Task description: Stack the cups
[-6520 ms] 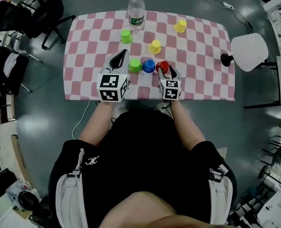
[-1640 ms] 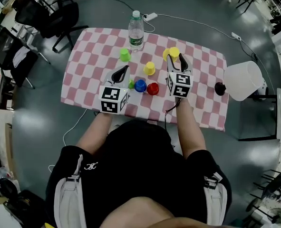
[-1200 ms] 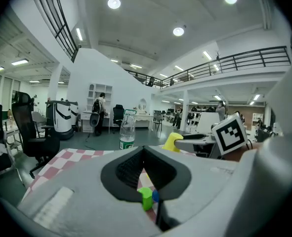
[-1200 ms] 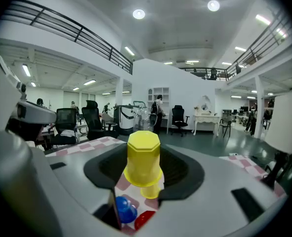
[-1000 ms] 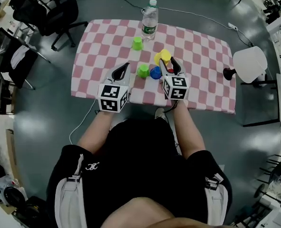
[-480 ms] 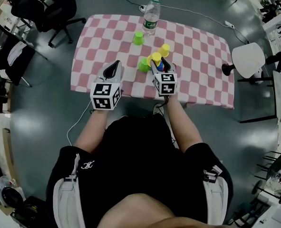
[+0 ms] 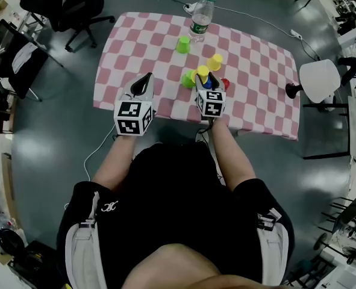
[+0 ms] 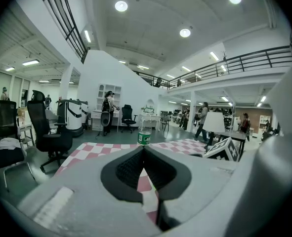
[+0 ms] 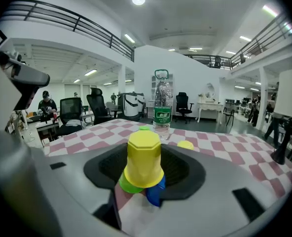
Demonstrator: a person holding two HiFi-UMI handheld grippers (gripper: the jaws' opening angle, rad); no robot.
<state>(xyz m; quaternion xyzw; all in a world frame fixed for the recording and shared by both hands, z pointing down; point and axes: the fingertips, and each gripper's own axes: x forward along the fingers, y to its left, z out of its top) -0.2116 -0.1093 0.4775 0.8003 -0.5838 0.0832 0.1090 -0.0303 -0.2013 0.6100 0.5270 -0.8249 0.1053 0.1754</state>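
Now, inverted yellow cup tight in right gripper jaws; left gripper jaws together, empty.

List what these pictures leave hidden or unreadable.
- Blue cup: right gripper view, mostly behind the yellow cup held in the right gripper; whether they touch is unclear.
- Red cup: head view, only a small blob beside that gripper; absent from both gripper views.
- Bottle label: print too small in every view.
- Near tabletop: left gripper view, blocked by the left gripper itself.
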